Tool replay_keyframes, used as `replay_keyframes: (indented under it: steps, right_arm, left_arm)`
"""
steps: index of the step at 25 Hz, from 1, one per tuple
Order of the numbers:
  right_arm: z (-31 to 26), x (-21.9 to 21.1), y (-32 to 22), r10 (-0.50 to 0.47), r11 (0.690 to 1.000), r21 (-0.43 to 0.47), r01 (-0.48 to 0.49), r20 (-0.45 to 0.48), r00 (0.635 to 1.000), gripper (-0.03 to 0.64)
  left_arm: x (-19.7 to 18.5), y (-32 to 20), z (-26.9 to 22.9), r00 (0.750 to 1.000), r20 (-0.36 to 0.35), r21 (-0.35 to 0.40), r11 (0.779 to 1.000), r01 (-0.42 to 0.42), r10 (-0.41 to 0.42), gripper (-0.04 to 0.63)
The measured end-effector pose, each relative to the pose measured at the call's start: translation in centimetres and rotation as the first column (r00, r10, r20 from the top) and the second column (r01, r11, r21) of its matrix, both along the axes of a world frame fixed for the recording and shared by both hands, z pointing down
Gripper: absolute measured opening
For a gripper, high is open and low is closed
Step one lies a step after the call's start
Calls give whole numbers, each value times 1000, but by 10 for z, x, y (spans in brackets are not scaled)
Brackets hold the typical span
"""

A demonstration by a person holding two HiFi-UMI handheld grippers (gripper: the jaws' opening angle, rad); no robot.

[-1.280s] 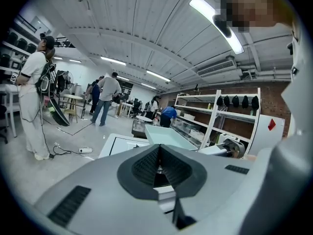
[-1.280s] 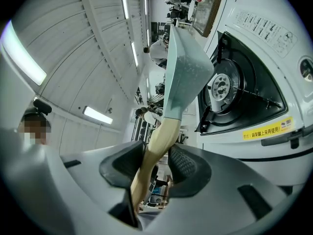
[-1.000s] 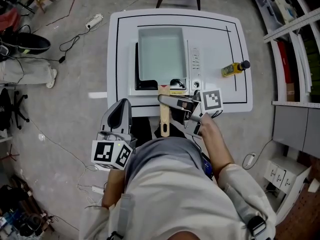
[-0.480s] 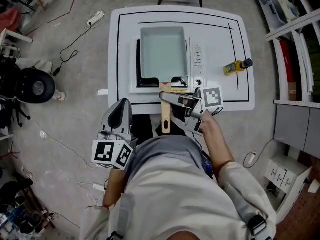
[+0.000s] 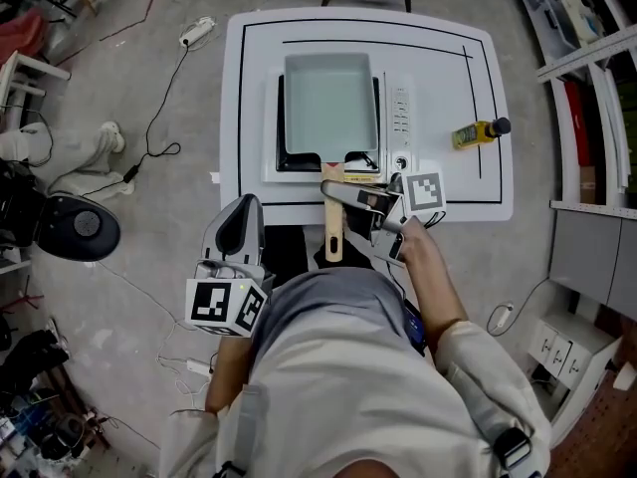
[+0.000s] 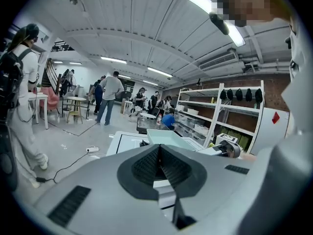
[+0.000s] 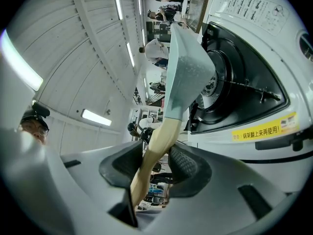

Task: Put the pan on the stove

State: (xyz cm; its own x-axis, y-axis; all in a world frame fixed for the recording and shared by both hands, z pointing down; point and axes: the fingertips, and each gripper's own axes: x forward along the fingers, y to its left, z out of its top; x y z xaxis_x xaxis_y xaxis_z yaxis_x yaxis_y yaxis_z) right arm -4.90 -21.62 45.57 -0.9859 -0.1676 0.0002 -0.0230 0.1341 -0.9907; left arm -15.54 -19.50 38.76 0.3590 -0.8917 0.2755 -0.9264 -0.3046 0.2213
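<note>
The right hand [image 5: 418, 254] reaches forward from the body and lies its tongs [image 5: 336, 197] sideways across the near edge of the desk [image 5: 254, 68]. The left tongs [image 5: 240, 225] hang low by the waist, off the desk and well apart from everything on it, pointing forward.

The pan [image 5: 331, 103], pale and rectangular, sits on the stove [image 5: 401, 118]. Its wooden handle [image 5: 333, 237] sticks out past the desk edge toward the person.

The right gripper view shows what the head view cannot. The handle [image 7: 159, 136] runs between the two dark pads of the right tongs [image 7: 157, 161] and fills the gap, so they pinch it. Beyond it are the underside of the pan [image 7: 186, 67], the black burner well [image 7: 230, 87] and a yellow label [image 7: 264, 128] on the stove front. The left gripper view shows the left tongs [image 6: 159, 163] pressed together with nothing between them.

The desk is white with a black line round its top. A yellow bottle [image 5: 478, 132] lies right of the stove. The floor is grey concrete with a power strip [image 5: 194, 31] and loose cables. The left gripper view shows an open hall with strip lights, metal shelves [image 6: 220, 111] and people standing [image 6: 110, 97].
</note>
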Motion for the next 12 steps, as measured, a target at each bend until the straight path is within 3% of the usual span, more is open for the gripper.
replay_keyframes:
  steps: [12]
  right_arm:
    - [10, 0, -2, 5, 1000, -11, -5, -3, 1000, 167]
  left_arm:
    - [-7, -1, 1, 1000, 4, -19, 1000, 20, -20, 6]
